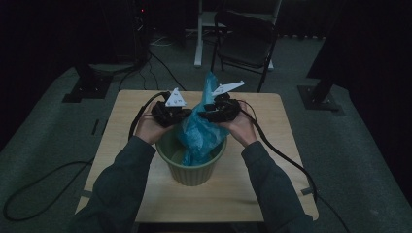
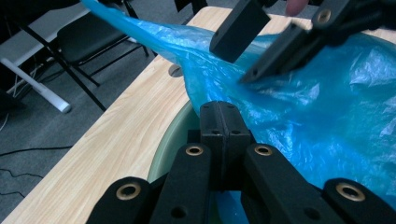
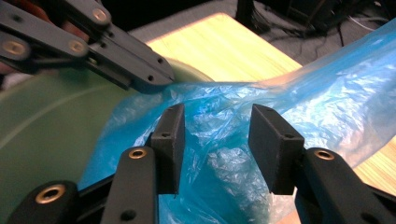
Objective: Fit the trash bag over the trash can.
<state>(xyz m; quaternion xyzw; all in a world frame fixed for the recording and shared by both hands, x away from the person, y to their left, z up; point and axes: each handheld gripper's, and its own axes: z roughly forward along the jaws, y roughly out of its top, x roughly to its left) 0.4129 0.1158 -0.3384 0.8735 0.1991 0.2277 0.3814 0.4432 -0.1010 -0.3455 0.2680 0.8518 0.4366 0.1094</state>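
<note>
A blue plastic bag rises out of a green round pot on the wooden table, with one corner sticking up at the back. My left gripper is at the bag's left side above the pot rim. In the left gripper view its jaws are pressed together, pinching the bag's edge. My right gripper is at the bag's right side. Its jaws stand apart, with crinkled bag film between and behind them and the pads not pressing on it.
The pot's pale green rim and inner wall lie just under both grippers. A black folding chair stands on the floor behind the table. Cables trail from both grippers over the table edges.
</note>
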